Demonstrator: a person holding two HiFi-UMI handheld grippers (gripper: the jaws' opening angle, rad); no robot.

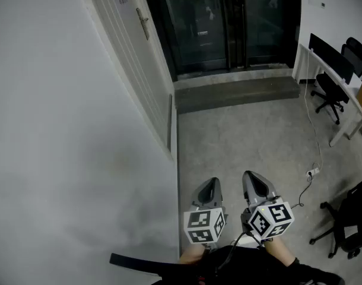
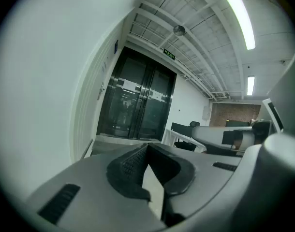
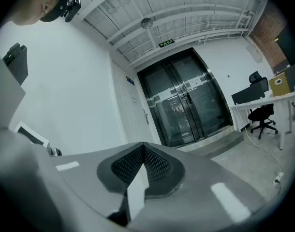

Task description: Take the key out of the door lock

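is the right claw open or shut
Shut: in the right gripper view, the jaws of the right claw meet at the tip, with nothing held between them.

White wall [image 1: 62,129] hugs your left claw's [image 1: 210,184] left; grey floor [image 1: 246,135] runs ahead to dark glass doors [image 1: 228,22]. Right of your right claw [image 1: 253,178]: white desk [image 1: 301,61], black chairs [image 1: 329,94]. Strip light [image 2: 240,18] overhead.

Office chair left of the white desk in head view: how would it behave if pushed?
Office chair would likely roll: it seems to stand on a wheeled star base on smooth floor. Pushed sideways, it may swivel on its single post.
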